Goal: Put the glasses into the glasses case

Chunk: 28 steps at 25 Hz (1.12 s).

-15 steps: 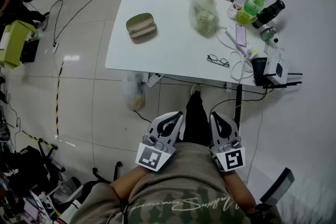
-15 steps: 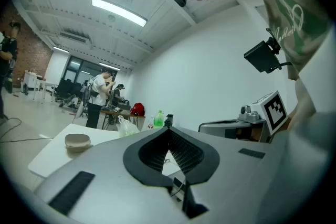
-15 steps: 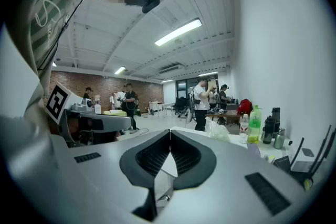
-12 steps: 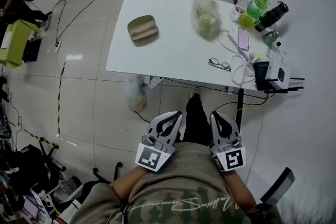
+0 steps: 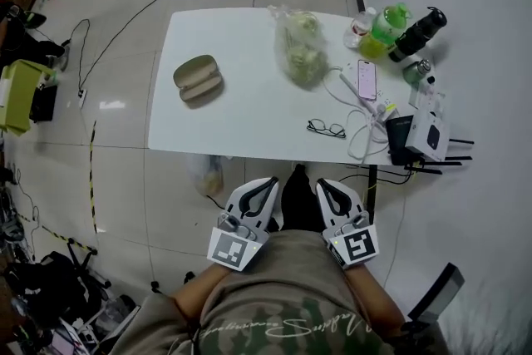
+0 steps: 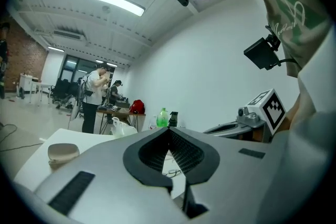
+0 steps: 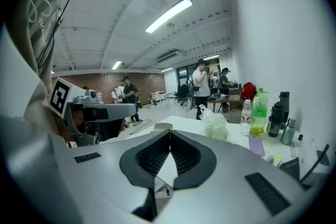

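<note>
A tan glasses case (image 5: 198, 79) lies closed on the left part of the white table (image 5: 249, 108). Black-framed glasses (image 5: 326, 128) lie near the table's front edge, right of centre. Both grippers are held low against the person's body, short of the table. My left gripper (image 5: 269, 182) and my right gripper (image 5: 325, 185) are shut with nothing between the jaws. In the left gripper view the jaw tips (image 6: 169, 129) meet, with the case (image 6: 63, 152) at left and the glasses (image 6: 172, 172) seen under them. In the right gripper view the tips (image 7: 169, 131) touch just below the case (image 7: 163, 126).
A clear plastic bag (image 5: 299, 46) sits mid-table. At the right end are a green bottle (image 5: 383, 23), a dark flask (image 5: 416, 33), a phone (image 5: 366, 79), white cables (image 5: 362, 116) and a black-and-white device (image 5: 420, 133). People stand at desks (image 7: 202, 86) farther back.
The table has shifted left and nearer in the head view, as the head moved toward it. Both grippers stay shut and low by the body.
</note>
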Motion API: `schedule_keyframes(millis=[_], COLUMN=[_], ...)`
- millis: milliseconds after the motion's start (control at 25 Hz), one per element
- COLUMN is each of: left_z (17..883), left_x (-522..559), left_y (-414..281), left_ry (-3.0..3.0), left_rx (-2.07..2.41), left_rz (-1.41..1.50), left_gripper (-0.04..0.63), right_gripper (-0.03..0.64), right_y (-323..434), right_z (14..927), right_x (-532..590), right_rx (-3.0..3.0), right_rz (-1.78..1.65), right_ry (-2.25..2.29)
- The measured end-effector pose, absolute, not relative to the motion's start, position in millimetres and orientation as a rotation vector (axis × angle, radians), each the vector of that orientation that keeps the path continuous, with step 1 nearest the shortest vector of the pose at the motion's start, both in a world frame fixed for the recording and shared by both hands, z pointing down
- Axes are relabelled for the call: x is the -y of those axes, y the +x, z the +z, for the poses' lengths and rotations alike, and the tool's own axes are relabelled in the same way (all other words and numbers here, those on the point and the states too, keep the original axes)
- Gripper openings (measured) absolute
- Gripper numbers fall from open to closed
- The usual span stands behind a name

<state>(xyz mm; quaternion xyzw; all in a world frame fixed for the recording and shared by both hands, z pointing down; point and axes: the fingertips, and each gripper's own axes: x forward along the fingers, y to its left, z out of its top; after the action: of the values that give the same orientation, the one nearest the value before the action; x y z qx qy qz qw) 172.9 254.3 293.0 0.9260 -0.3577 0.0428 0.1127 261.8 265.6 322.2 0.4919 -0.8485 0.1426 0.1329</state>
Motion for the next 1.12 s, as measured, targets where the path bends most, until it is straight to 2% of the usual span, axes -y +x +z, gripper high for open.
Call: schedule_keyframes(millis=[400, 680, 1120], left_z=[291, 291, 298], left_x=[-166, -128, -104], left_y=[233, 274, 275], left_ry=[2.725, 2.720, 2.699], left_rx=[1.130, 1.148, 1.314], left_rz=[0.177, 0.212, 0.247], left_gripper=[0.006, 0.006, 0.006], right_gripper=[0.011, 0.011, 0.011], right_y=[329, 349, 347], right_z=[325, 354, 384], right_x=[-193, -149, -126], right_rx=[2.511, 2.540, 2.484], right_rz=[0.459, 0.587, 0.481], right_ry=[1.495, 1.268, 0.978])
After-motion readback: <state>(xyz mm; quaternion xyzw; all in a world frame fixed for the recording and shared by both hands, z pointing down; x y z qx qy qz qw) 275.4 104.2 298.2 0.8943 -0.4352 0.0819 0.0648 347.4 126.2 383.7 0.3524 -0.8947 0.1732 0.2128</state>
